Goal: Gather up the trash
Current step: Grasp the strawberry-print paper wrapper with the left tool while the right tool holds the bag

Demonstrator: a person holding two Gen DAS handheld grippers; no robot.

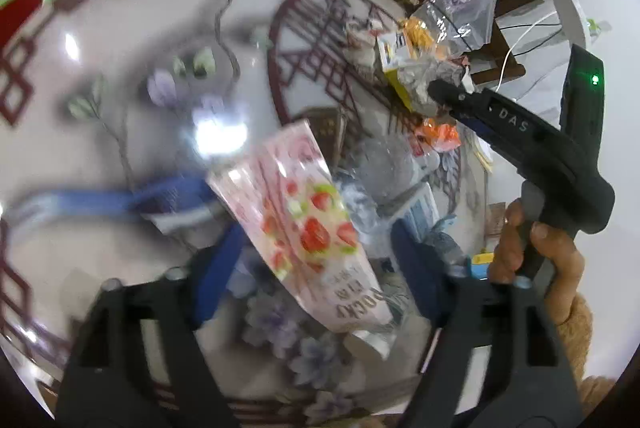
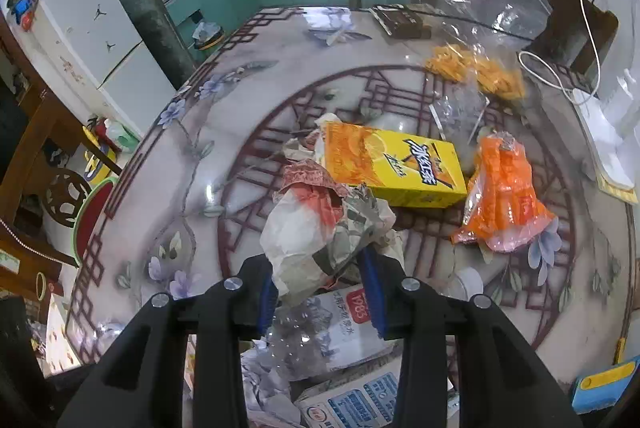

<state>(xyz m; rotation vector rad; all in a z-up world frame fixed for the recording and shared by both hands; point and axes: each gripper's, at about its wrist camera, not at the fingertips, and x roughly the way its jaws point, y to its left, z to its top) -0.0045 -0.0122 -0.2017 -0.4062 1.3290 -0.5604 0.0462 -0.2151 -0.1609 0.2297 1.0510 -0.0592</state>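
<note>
In the left wrist view a pink strawberry snack box (image 1: 308, 224) hangs tilted and blurred between the blue pads (image 1: 218, 268) of my left gripper (image 1: 316, 268). There is a gap on each side of the box, so that gripper is open. My right gripper (image 2: 320, 288) is shut on a crumpled paper wrapper (image 2: 316, 228) above the patterned table (image 2: 192, 156). The same gripper (image 1: 440, 94) shows from the side at the upper right, in a person's hand (image 1: 532, 252). A crushed clear bottle (image 2: 332, 328) and a white carton (image 2: 352, 400) lie under it.
A yellow drink carton (image 2: 396, 164), an orange packet (image 2: 504, 188) and a clear bag of orange snacks (image 2: 476, 68) lie mid-table. At the right edge are a white cable (image 2: 552, 76) and a white appliance (image 2: 612, 132). A red-seated stool (image 2: 92, 216) stands off the left edge.
</note>
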